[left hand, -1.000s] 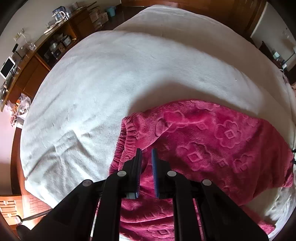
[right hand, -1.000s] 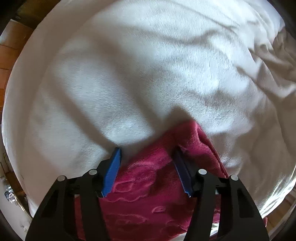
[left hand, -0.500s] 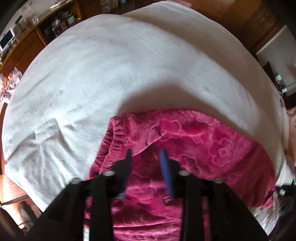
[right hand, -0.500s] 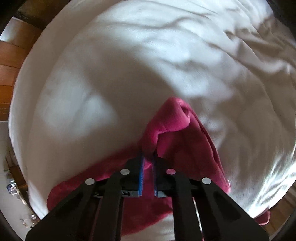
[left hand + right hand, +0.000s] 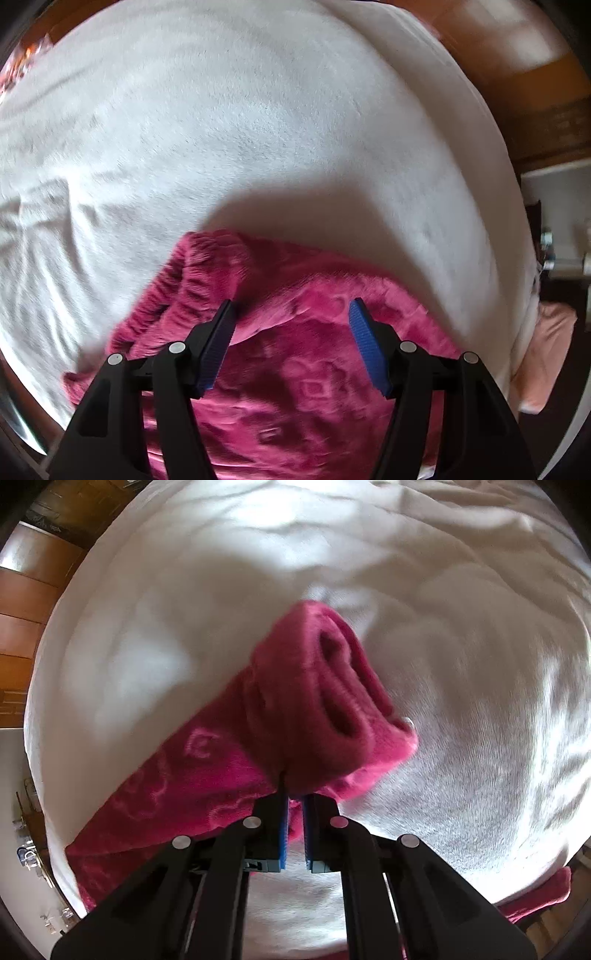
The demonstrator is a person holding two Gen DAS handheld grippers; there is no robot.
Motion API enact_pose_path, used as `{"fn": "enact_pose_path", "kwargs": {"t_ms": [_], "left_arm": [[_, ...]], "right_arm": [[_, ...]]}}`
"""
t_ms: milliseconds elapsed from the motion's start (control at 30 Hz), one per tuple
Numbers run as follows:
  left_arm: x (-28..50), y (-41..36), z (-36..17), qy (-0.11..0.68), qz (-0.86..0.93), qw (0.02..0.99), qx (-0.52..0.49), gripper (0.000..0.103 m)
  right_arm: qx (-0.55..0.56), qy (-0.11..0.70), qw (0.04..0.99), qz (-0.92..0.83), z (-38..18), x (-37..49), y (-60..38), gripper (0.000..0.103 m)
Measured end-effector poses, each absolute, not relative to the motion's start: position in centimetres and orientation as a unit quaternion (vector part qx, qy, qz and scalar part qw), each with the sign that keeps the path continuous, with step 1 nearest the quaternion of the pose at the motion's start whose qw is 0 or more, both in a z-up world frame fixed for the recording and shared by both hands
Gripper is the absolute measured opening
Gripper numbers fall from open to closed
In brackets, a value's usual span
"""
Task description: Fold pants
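Magenta fleece pants [image 5: 295,354] with an embossed flower pattern lie on a white blanket [image 5: 258,129]. Their gathered waistband [image 5: 181,291] shows at the left in the left wrist view. My left gripper [image 5: 291,314] hovers just over the fabric near the waistband, its jaws opening, blue pads apart with cloth below them but not pinched. In the right wrist view my right gripper [image 5: 294,797] is shut on the leg end of the pants [image 5: 314,701], which bunches up in front of the fingers, lifted off the blanket [image 5: 461,664].
The bed fills both views. Wooden floor [image 5: 22,602] lies beyond its left edge in the right wrist view. Wooden furniture [image 5: 546,92] stands past the far right edge in the left wrist view, with a pale pink cloth [image 5: 546,354] at the right.
The left gripper went from shut to open and dropped closer to the waistband. The right gripper closed on the leg end and carried it across the blanket, lifting it.
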State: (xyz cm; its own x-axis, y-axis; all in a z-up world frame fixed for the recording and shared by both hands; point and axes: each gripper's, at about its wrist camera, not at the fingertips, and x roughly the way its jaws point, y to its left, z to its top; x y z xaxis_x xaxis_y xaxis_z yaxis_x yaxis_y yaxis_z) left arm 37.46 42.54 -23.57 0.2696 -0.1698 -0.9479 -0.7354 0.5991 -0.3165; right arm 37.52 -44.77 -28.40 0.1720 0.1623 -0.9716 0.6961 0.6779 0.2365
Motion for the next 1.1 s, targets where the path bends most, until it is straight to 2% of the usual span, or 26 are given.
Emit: {"fn": "enact_pose_path", "kwargs": {"t_ms": [233,400,533,567,600,667,967,1067,1100], "left_arm": [[40.0,43.0,-24.4,0.578,0.226,0.675,-0.400,0.064],[40.1,44.0,-24.8,0.574,0.260,0.632,-0.451,0.061],[41.3,43.3,-22.7,0.569,0.245,0.685,-0.384,0.063],[41.8,43.1,-22.3,0.570,0.232,0.701,-0.360,0.067],[42.2,43.1,-22.2,0.575,0.220,0.710,-0.342,0.078],[42.7,43.4,-22.5,0.584,0.197,0.716,-0.328,0.085],[45.2,41.3,-26.8,0.648,0.133,0.691,-0.292,0.085],[46.7,39.2,-27.2,0.669,0.108,0.692,-0.249,0.084],[47.0,38.5,-27.0,0.672,0.109,0.698,-0.222,0.072]], "right_arm": [[0.337,0.616,0.683,-0.200,-28.6,38.5,-41.5,0.006],[0.337,0.618,0.681,-0.201,-28.7,42.2,-40.5,0.006],[0.339,0.620,0.679,-0.201,-29.3,40.9,-42.7,0.006],[0.338,0.620,0.679,-0.200,-29.3,40.9,-42.8,0.006],[0.336,0.621,0.679,-0.200,-29.3,41.0,-42.7,0.006],[0.335,0.622,0.679,-0.199,-29.8,41.1,-42.5,0.006],[0.325,0.630,0.676,-0.200,-30.2,41.5,-42.0,0.006],[0.322,0.632,0.676,-0.200,-30.1,41.6,-41.8,0.006],[0.321,0.632,0.677,-0.200,-30.0,41.6,-41.8,0.006]]}}
